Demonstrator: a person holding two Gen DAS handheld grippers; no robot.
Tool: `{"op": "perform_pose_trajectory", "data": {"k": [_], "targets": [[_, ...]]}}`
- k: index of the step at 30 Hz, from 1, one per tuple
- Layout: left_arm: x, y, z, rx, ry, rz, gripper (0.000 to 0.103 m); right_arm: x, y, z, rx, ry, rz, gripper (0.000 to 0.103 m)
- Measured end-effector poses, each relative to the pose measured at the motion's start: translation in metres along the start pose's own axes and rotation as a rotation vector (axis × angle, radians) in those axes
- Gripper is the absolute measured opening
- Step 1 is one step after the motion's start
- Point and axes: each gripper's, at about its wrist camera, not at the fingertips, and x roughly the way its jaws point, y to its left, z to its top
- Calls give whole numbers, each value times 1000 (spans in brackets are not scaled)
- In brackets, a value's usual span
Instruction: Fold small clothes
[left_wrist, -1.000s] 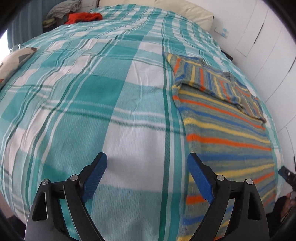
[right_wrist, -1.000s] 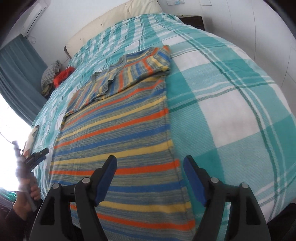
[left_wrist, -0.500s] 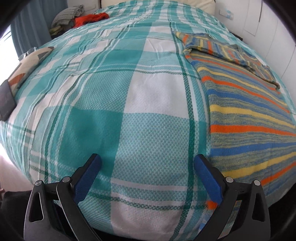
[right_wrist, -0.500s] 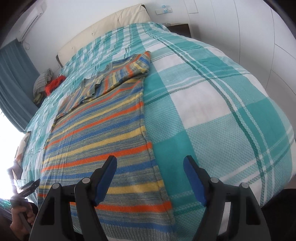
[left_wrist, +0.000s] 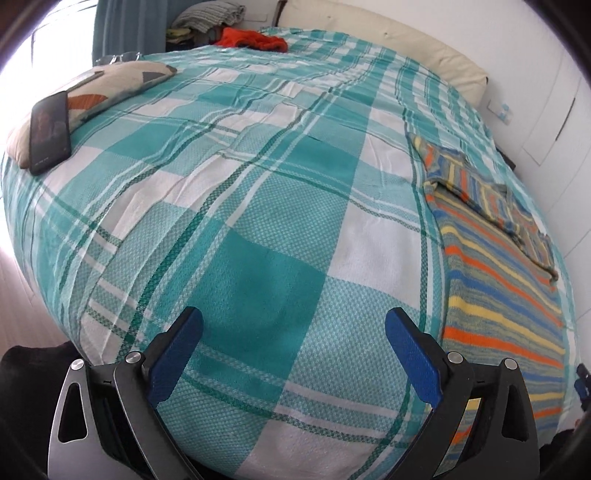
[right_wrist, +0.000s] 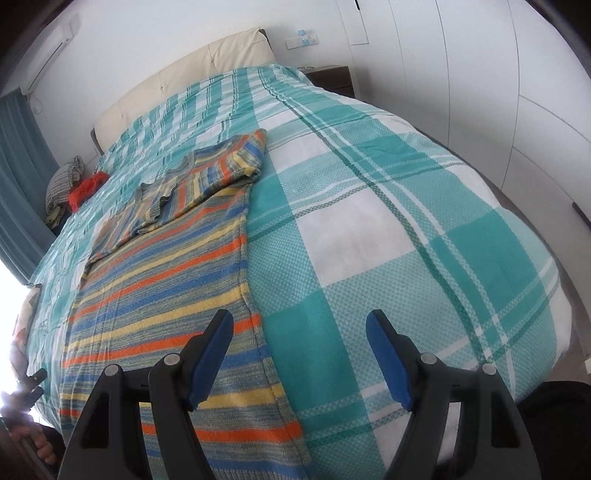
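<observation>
Teal plaid bedspread (left_wrist: 258, 206) with the striped sweater (right_wrist: 166, 295) lying flat, sleeves probably folded in; left gripper (left_wrist: 293, 325) and right gripper (right_wrist: 299, 332) both spread wide, holding nothing.

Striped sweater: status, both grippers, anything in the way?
Left gripper open, empty, over bare plaid bedspread. Right gripper open, empty, at striped sweater edge. Sweater flat, sleeves folded in across the top. Nothing blocking; phone far off.

Both the left tongs (left_wrist: 293, 328) and right tongs (right_wrist: 299, 332) have black arms, blue pads and silver screws.
</observation>
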Motion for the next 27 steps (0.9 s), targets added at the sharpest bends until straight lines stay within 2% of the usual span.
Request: {"op": "perform_pose_trajectory", "data": {"k": [9, 12, 14, 17, 27], "targets": [[27, 5, 1, -18, 24, 20, 101, 9, -17, -3, 48, 34, -18, 74], [33, -1, -3, 25, 16, 47, 103, 17, -21, -4, 80, 56, -9, 75], [36, -6, -5, 59, 12, 74, 103, 23, -21, -7, 85, 67, -9, 79], [37, -6, -6, 63, 10, 75, 103, 25, -16, -10, 62, 60, -14, 86], [37, -6, -9, 94, 13, 73, 103, 27, -20, -13, 103, 55, 19, 88]]}}
